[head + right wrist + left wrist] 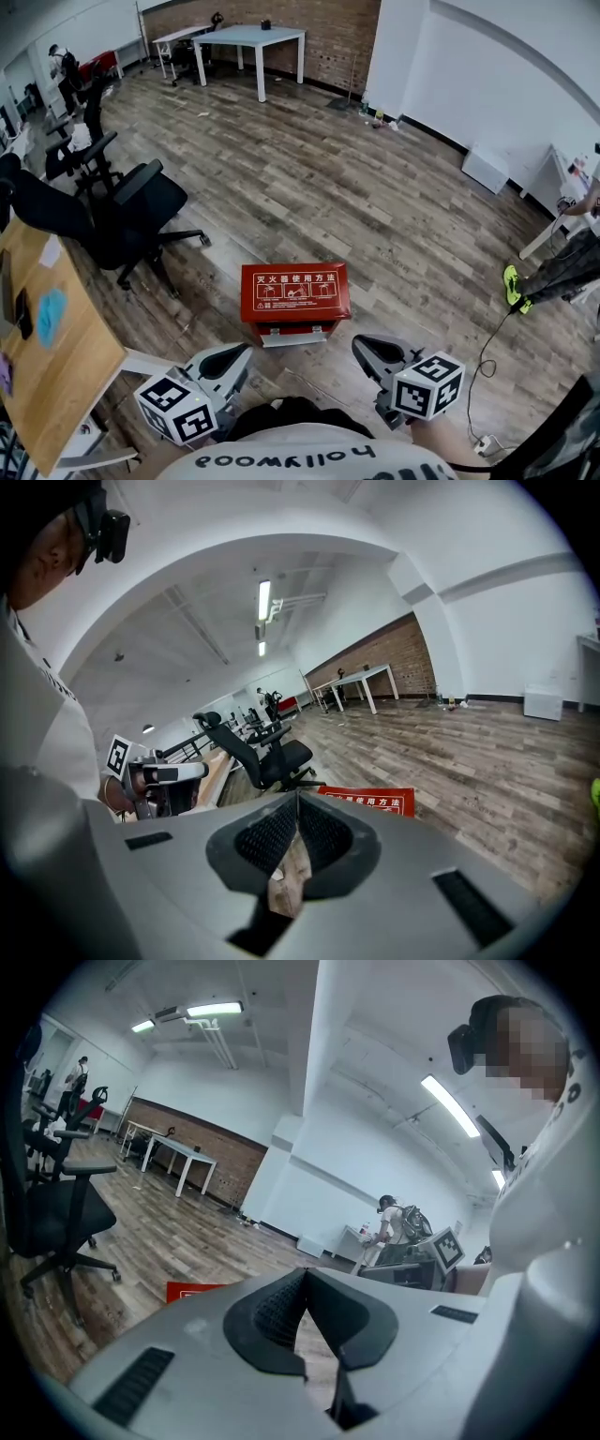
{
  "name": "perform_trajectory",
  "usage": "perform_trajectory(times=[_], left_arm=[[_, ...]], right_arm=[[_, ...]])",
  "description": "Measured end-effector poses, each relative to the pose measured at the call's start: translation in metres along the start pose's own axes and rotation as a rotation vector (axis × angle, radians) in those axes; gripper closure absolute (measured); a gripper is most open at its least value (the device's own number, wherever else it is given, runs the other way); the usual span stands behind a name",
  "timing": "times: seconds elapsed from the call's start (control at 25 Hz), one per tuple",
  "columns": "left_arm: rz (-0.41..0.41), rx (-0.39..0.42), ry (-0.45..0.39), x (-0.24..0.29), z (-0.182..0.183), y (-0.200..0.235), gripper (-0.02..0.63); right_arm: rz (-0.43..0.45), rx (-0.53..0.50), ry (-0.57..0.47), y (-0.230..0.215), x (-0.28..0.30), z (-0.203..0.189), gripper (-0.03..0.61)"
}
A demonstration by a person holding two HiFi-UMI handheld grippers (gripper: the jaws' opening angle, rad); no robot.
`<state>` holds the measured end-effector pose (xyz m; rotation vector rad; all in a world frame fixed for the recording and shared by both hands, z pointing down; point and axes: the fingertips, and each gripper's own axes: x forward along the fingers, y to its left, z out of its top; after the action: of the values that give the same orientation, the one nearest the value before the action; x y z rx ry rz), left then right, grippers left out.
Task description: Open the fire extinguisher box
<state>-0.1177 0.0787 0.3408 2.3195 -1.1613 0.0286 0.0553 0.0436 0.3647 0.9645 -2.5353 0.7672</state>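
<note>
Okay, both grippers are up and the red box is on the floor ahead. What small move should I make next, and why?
Probably bring both grippers forward and down toward the near side of the red box. The left gripper and right gripper are both shut, hold nothing and are short of the box. Its lid looks closed.

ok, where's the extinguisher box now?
Head view, lower centre: fire extinguisher box on the floor, right of the office chair, ahead of the left hand-held gripper and right hand-held gripper.
</note>
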Motion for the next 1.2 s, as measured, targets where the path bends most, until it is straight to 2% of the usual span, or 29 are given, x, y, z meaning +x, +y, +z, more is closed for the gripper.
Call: perform_trajectory(times=[0.24,0.68,0.96,1.2], left_arm=[[-0.032,-0.003,0.008,-0.001,0.011,0.025,0.607],[-0.060,-0.008,0.022,-0.007,0.007,0.042,0.607],[-0.032,-0.016,0.019,-0.011,0.004,0.055,0.607],[-0.024,-0.012,0.014,0.004,0.005,0.052,0.607]], right_arm=[[-0.031,-0.001,0.008,0.009,0.017,0.008,0.568],[-0.067,-0.005,0.033,0.015,0.030,0.004,0.568],[-0.038,-0.044,0.041,0.023,0.042,0.005,0.568],[-0.036,-0.045,0.040,0.006,0.043,0.009,0.568]])
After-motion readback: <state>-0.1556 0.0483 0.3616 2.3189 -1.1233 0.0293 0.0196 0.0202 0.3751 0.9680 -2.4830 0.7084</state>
